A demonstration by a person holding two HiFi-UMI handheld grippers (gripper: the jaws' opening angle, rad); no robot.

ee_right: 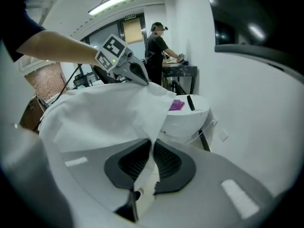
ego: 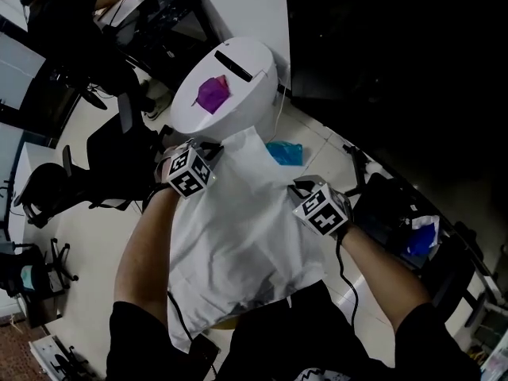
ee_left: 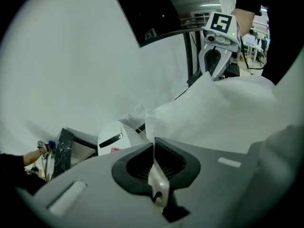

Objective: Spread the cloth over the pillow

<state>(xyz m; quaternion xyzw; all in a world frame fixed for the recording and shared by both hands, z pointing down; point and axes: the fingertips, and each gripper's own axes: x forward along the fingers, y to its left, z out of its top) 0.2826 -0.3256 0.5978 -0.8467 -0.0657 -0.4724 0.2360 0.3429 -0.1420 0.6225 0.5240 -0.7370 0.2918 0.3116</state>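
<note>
In the head view the white cloth covers whatever lies beneath it, and its lower edge slips behind the person's dark clothing at the bottom. The tips of the left gripper and right gripper are buried in its folds. The upper right is too dark to read. The purple thing on the round white table is too small to identify, as is the blue thing among dark shapes at mid-right.

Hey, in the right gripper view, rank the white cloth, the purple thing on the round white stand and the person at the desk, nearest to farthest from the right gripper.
1. The white cloth: pinched in the right gripper itself.
2. The purple thing: ahead, on top of the round white stand.
3. The person: far back, standing at the desk.
</note>
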